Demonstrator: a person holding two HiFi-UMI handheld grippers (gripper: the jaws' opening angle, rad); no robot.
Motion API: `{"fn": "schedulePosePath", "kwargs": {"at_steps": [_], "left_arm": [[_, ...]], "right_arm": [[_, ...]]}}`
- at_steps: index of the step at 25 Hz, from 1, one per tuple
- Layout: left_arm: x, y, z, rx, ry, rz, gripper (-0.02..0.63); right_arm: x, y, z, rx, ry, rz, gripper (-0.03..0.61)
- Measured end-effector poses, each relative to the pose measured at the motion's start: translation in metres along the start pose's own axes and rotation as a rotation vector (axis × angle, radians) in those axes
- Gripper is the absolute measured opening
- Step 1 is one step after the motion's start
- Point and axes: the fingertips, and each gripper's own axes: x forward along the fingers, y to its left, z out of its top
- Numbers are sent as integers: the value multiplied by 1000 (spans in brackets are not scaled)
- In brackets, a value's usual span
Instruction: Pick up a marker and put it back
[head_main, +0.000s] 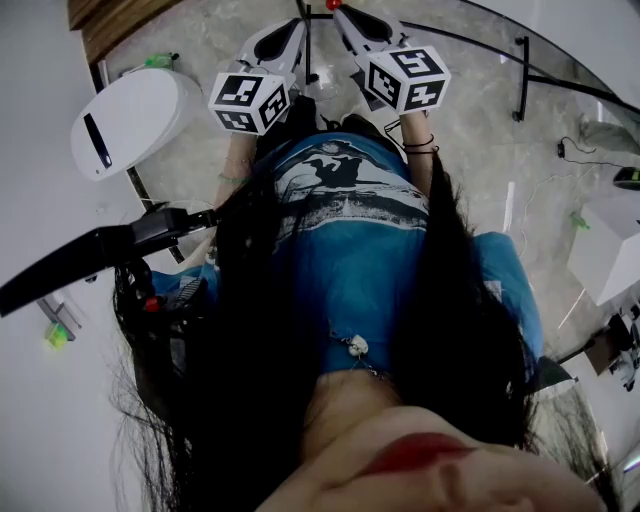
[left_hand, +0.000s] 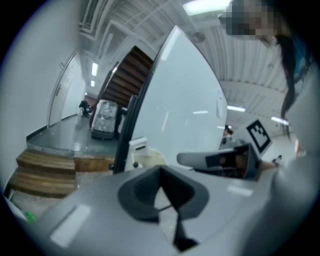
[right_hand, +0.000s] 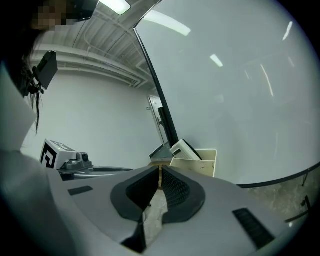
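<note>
Ahead of the person (head_main: 350, 250), only the gripper views show left gripper (left_hand: 160, 169) and right gripper (right_hand: 160, 170) closed, empty.

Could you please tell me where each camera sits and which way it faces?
Head view: on the person's head, steeply down at blue shirt, hair, left gripper and right gripper.
Left gripper view: on that gripper, along its shut jaws toward a white panel and stairs.
Right gripper view: likewise, shut jaws toward a cream tray.
Shared: each gripper view shows the other's marker cube.

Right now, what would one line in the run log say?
left tool: shut, empty | right tool: shut, empty | marker: not held
</note>
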Motion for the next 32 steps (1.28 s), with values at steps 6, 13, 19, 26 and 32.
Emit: {"fn": "schedulePosePath", "kwargs": {"at_steps": [6, 13, 19, 26, 32], "left_arm": [[5, -43, -9, -3, -14, 30, -9], [-19, -83, -37, -38, -12, 128, -9], [-36, -110, -63, -58, 18, 204, -9], [-70, -114, -78, -80, 36, 272, -9], [-86, -126, -89, -95, 44, 276, -9]], "right_arm": [[-35, -2, -12, -5, 19, 65, 18], [-81, 8, -41, -16, 70, 144, 18], [-104, 9, -69, 12, 110, 205, 18], [-109, 25, -88, 50, 138, 232, 18], [-113, 25, -96, 65, 150, 209, 18]]}}
